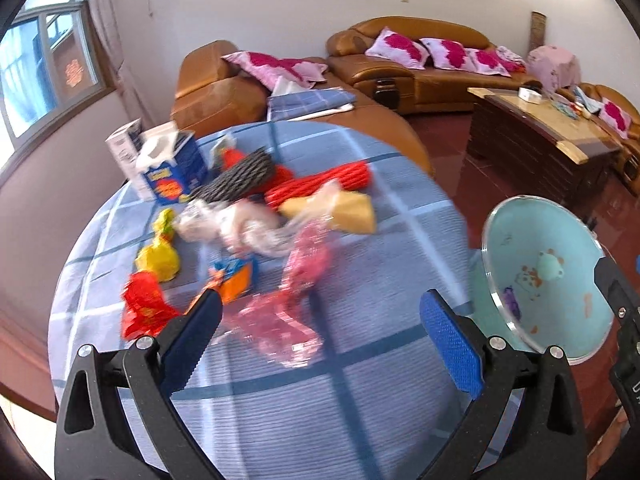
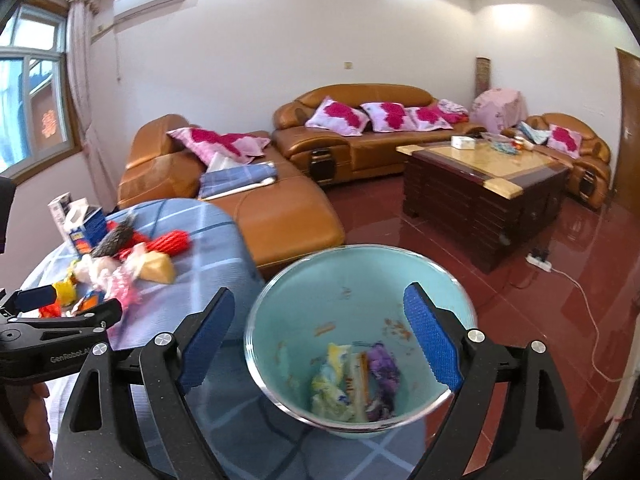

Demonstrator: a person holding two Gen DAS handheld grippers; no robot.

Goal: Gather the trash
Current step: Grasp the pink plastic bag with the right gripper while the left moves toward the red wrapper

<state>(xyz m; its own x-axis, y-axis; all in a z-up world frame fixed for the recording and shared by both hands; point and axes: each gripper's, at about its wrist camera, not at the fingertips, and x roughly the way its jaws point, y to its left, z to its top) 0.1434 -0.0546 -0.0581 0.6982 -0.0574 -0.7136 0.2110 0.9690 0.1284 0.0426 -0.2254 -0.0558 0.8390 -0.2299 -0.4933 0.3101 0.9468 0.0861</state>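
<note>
Several pieces of trash lie on a round table with a blue checked cloth (image 1: 360, 360): a pink plastic wrapper (image 1: 288, 308), an orange-blue wrapper (image 1: 236, 276), a red wrapper (image 1: 144, 312), a yellow wrapper (image 1: 160, 260), clear plastic (image 1: 232, 224), and a yellow wedge-shaped pack (image 1: 344, 208). My left gripper (image 1: 320, 340) is open, just above the pink wrapper. A light-blue trash bin (image 2: 360, 336) with wrappers inside stands at the table's right edge. My right gripper (image 2: 320, 344) is open around the bin's rim, holding nothing. The bin also shows in the left wrist view (image 1: 548, 276).
A blue box (image 1: 172, 168), a white box (image 1: 124, 152), black netting (image 1: 240, 180) and red netting (image 1: 320, 184) lie at the table's far side. Brown leather sofas (image 2: 280, 216) and a wooden coffee table (image 2: 480, 184) stand beyond on a red floor.
</note>
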